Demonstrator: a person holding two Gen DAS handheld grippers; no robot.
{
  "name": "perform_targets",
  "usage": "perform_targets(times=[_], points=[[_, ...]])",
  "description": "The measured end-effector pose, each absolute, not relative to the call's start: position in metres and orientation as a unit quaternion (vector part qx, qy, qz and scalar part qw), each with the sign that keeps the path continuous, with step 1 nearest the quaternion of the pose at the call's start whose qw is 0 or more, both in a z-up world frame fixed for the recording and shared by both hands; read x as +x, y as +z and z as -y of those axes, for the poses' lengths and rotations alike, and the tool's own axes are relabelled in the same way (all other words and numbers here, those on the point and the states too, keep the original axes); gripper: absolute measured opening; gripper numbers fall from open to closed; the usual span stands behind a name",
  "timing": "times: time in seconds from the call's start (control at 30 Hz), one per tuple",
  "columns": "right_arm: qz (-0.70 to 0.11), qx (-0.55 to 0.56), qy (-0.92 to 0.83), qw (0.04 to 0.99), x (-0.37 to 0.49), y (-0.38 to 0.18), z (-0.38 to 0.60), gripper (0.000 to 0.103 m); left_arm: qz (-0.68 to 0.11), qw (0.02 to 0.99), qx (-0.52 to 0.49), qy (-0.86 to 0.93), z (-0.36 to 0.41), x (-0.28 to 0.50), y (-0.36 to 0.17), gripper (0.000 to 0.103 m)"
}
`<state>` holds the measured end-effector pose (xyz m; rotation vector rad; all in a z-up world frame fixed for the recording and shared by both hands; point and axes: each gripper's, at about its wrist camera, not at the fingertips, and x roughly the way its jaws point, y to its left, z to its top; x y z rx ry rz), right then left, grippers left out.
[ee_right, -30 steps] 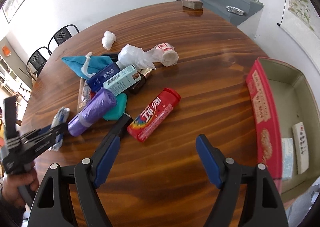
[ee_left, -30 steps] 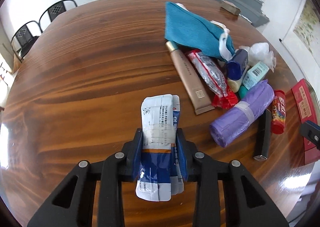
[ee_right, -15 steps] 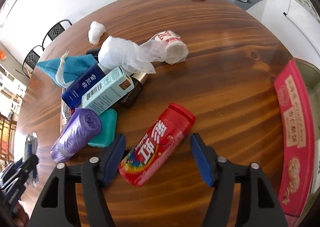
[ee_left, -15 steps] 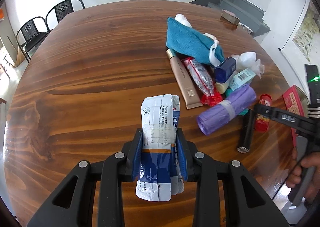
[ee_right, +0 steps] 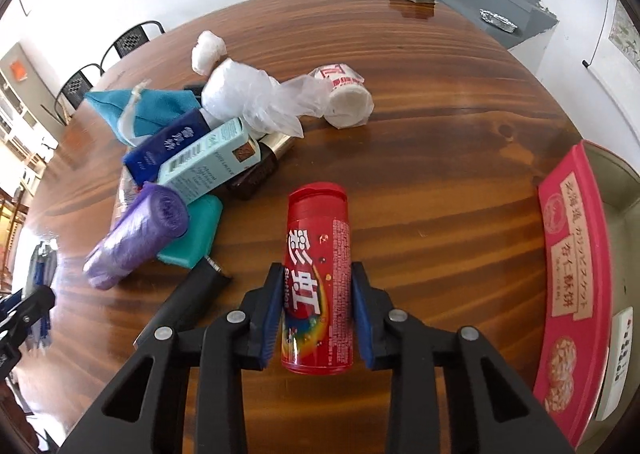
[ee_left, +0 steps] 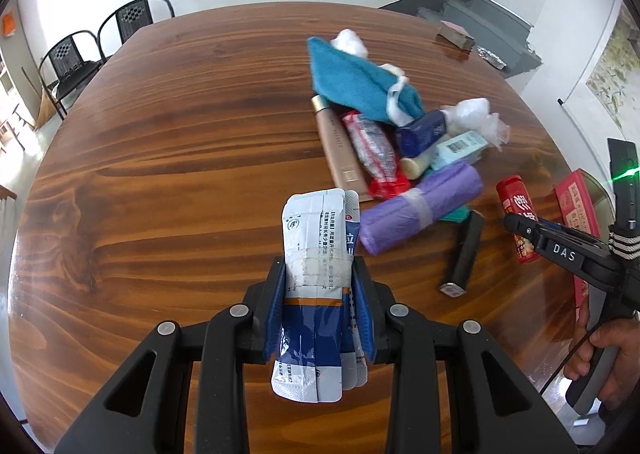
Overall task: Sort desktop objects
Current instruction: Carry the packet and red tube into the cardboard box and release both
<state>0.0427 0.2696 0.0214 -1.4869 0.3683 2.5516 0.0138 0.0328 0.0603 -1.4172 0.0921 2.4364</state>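
Observation:
A taped bundle of blue and white sachets (ee_left: 316, 230) is clamped in my left gripper (ee_left: 318, 274), which is held above the round wooden table (ee_left: 180, 133). A red candy tube (ee_right: 318, 221) lies lengthwise between the blue pads of my right gripper (ee_right: 316, 294). Those jaws are closing, and the pads touch both sides of the tube. In the left wrist view the right gripper (ee_left: 516, 221) reaches in from the right over the red candy tube (ee_left: 516, 197), with a hand on its handle.
A pile left of the tube holds a purple bag roll (ee_right: 136, 238), a teal case (ee_right: 196, 234), a light-blue carton (ee_right: 208, 165), a teal cloth (ee_left: 356, 81) and a white plastic bag (ee_right: 256, 97). A black bar (ee_left: 464, 250) lies nearby. An open pink box (ee_right: 572, 294) stands at the right edge.
The right gripper came down over the red tube and its jaws narrowed onto it; the tube turned in line with the fingers. The left gripper rose slightly with the sachets.

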Motion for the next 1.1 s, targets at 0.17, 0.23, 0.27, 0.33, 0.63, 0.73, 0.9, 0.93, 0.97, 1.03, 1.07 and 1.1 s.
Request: perform_targets(times=[0.17, 0.23, 0.27, 0.33, 0.63, 0.73, 0.9, 0.93, 0.97, 1.03, 1.07, 1.1], points=[[-0.140, -0.467, 0.871, 0.067, 0.065, 0.049, -0.279, 0.035, -0.035, 0.172, -0.487, 0.855, -0.053, 0.022, 0.070, 0.034], [-0.144, -0.455, 0.876, 0.067, 0.073, 0.060, -0.289, 0.035, -0.039, 0.178, -0.483, 0.856, -0.064, 0.025, 0.073, 0.034], [-0.145, -0.450, 0.879, 0.068, 0.077, 0.063, -0.293, 0.035, -0.041, 0.181, -0.482, 0.857, -0.070, 0.027, 0.075, 0.034], [-0.150, -0.440, 0.882, 0.071, 0.086, 0.072, -0.303, 0.035, -0.044, 0.187, -0.479, 0.857, -0.081, 0.031, 0.077, 0.034], [-0.174, -0.409, 0.887, 0.122, 0.139, 0.094, -0.364, 0.035, -0.060, 0.231, -0.472, 0.848, -0.146, 0.049, 0.084, 0.034], [-0.182, -0.404, 0.883, 0.153, 0.159, 0.095, -0.389, 0.035, -0.068, 0.247, -0.468, 0.845, -0.171, 0.056, 0.085, 0.034], [-0.204, -0.407, 0.869, 0.193, 0.185, 0.084, -0.426, 0.035, -0.086, 0.287, -0.462, 0.835, -0.216, 0.070, 0.089, 0.034], [-0.207, -0.406, 0.867, 0.200, 0.191, 0.083, -0.432, 0.035, -0.092, 0.296, -0.459, 0.833, -0.227, 0.073, 0.090, 0.034], [-0.210, -0.406, 0.866, 0.204, 0.196, 0.082, -0.436, 0.035, -0.099, 0.306, -0.455, 0.830, -0.236, 0.077, 0.092, 0.034], [-0.215, -0.407, 0.862, 0.213, 0.206, 0.080, -0.444, 0.035, -0.110, 0.325, -0.448, 0.825, -0.254, 0.084, 0.095, 0.034], [-0.217, -0.407, 0.861, 0.216, 0.209, 0.079, -0.448, 0.035, -0.116, 0.335, -0.445, 0.822, -0.263, 0.087, 0.097, 0.034], [-0.219, -0.407, 0.860, 0.219, 0.212, 0.078, -0.450, 0.035, -0.122, 0.344, -0.442, 0.820, -0.272, 0.090, 0.098, 0.034]])
